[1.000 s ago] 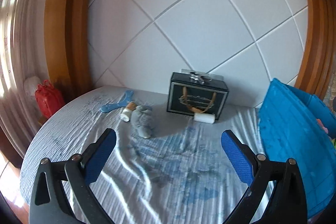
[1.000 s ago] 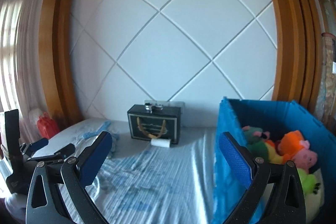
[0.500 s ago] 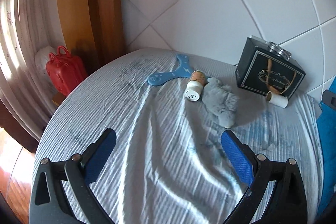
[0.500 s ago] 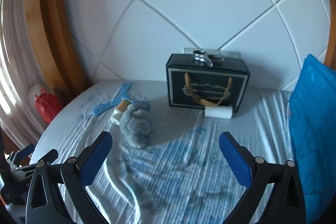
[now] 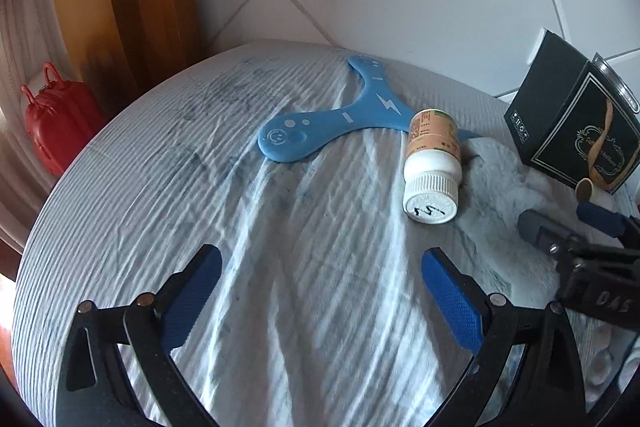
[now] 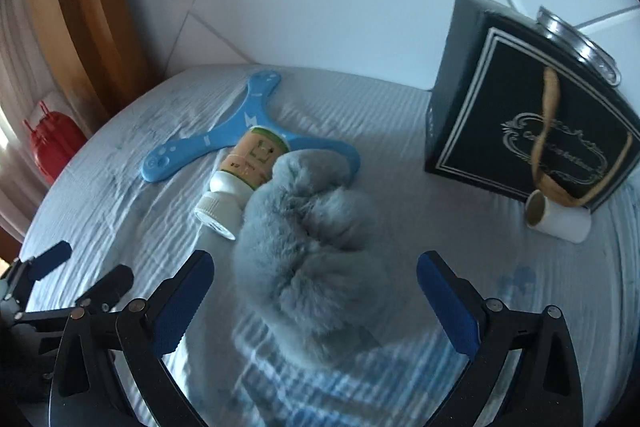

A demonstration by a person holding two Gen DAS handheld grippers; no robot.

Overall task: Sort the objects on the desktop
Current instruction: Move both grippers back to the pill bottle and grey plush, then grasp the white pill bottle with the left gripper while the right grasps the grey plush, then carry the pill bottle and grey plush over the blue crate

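Right wrist view: right gripper [image 6: 314, 301], jaws spread, has closed in on grey plush toy [image 6: 308, 247] at frame centre on bed [image 6: 400, 115]; grasp likely next. Left gripper [image 5: 320, 297], also spread and empty, now faces pill bottle [image 5: 432, 163] upper right.

A bed [image 6: 400, 115] under a wrinkled pale striped sheet carries a blue boomerang [image 6: 224, 137] at 11 o'clock, a capped bottle [image 6: 244, 183] lying on its side against it, a grey plush [image 6: 308, 247] at centre, and a black box [image 6: 528, 123] with a white roll [image 6: 558, 221] at 2 o'clock.
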